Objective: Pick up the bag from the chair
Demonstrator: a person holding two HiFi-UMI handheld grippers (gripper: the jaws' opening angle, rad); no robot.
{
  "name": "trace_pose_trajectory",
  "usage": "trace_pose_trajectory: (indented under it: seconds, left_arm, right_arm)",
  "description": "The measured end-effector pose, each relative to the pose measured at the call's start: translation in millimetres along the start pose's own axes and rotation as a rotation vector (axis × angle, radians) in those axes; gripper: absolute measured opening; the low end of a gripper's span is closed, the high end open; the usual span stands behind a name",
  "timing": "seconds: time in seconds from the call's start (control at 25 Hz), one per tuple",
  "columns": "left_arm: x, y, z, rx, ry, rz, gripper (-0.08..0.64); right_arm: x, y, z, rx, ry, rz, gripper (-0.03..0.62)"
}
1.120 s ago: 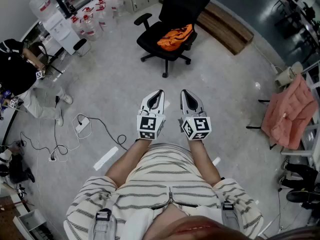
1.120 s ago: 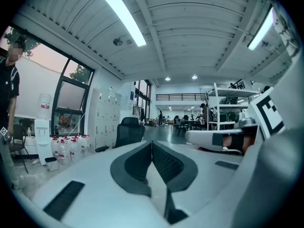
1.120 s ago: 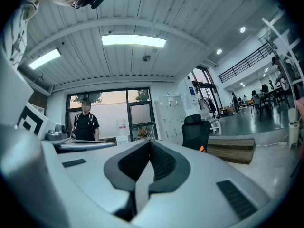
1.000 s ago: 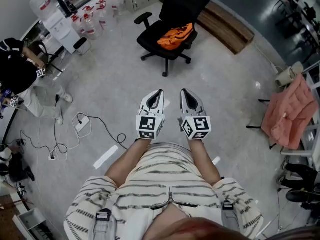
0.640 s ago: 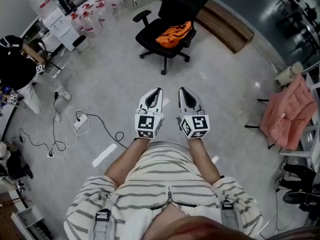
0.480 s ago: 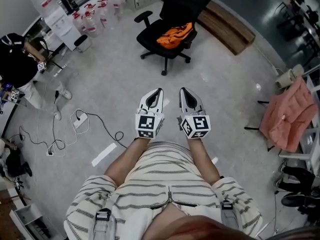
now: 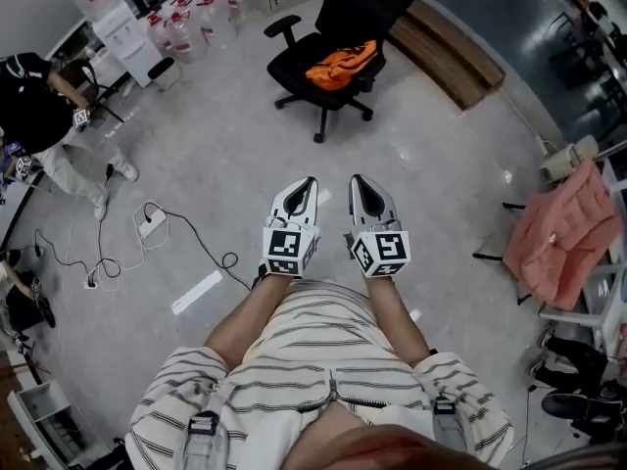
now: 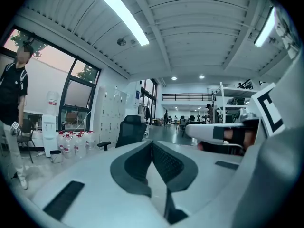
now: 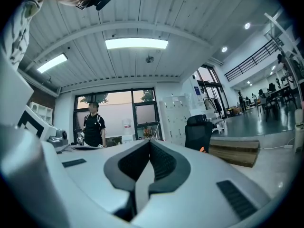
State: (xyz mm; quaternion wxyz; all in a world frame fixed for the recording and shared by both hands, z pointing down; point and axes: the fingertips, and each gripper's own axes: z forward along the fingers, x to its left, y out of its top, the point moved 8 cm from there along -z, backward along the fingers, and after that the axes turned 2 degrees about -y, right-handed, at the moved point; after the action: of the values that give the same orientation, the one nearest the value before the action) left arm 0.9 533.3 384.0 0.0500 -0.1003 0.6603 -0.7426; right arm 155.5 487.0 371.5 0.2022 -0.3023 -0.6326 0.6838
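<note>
Orange bag (image 7: 342, 64): on chair (image 7: 294, 78) seat, well ahead of left gripper (image 7: 310, 184) and right gripper (image 7: 359, 182), fingers shut, empty; risk: a nudged chair may roll away.

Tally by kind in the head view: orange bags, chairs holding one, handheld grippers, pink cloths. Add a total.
Orange bag: 1
Black office chair holding it: 1
Grippers: 2, the left gripper and the right gripper
Pink cloth: 1
Total: 5
</note>
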Motion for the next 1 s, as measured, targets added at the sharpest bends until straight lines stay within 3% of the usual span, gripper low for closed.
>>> trace_pose_trajectory:
  seconds: [0.52, 1.0]
  left_arm:
    - [-3, -15, 17, 0.024, 0.008, 0.0, 0.025]
    - [68, 3, 127, 0.017, -0.03, -0.004, 0.025]
  right_arm:
    - [-17, -14, 13, 0.022, 0.026, 0.009, 0.018]
    - [-62, -4, 131, 0.037, -0.006, 0.0, 0.018]
